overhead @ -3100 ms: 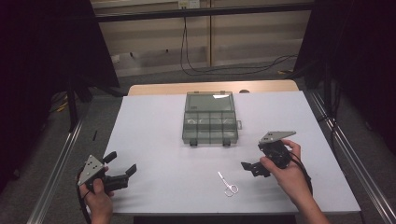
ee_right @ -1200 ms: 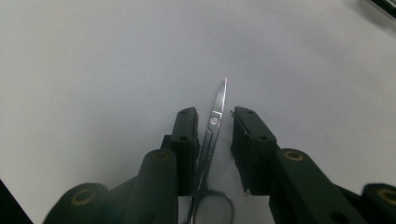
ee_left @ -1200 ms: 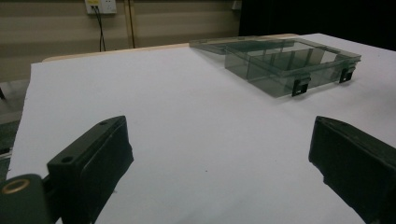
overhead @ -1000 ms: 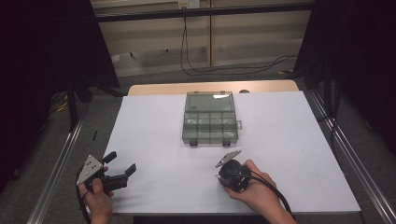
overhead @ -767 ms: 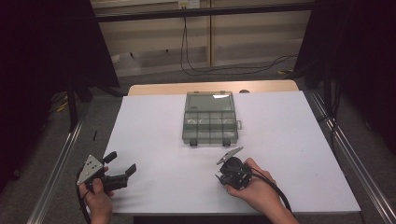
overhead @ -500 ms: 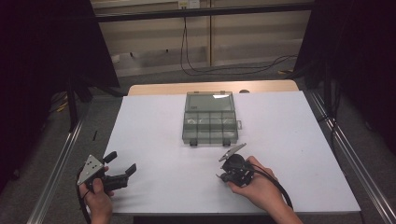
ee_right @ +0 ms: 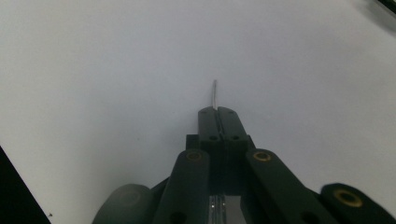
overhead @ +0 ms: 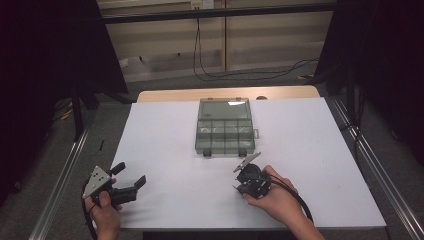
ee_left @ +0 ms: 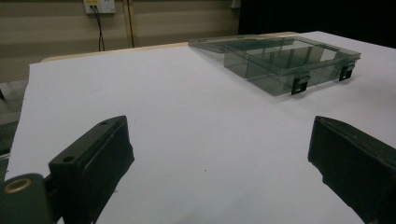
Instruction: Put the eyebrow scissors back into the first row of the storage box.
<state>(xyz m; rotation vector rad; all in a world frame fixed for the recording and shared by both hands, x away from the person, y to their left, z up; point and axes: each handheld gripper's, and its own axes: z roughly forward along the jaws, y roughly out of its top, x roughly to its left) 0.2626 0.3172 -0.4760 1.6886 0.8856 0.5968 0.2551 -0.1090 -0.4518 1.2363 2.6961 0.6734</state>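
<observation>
The right tongs (ee_right: 217,112) were pressed together on a thin metal piece (ee_right: 214,93), apparently the small scissors, whose tip jutted past the jaws just over the white surface (overhead: 165,135), near its front edge. The left tongs (overhead: 131,176) gaped wide, holding nothing, at the front left corner. Bare surface lay between them and the compartment box (overhead: 225,132).

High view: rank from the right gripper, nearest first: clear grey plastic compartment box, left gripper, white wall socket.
1. Clear grey plastic compartment box, just beyond the right gripper holding thin metal piece.
2. Left gripper, table's front left.
3. White wall socket, back wall.
</observation>
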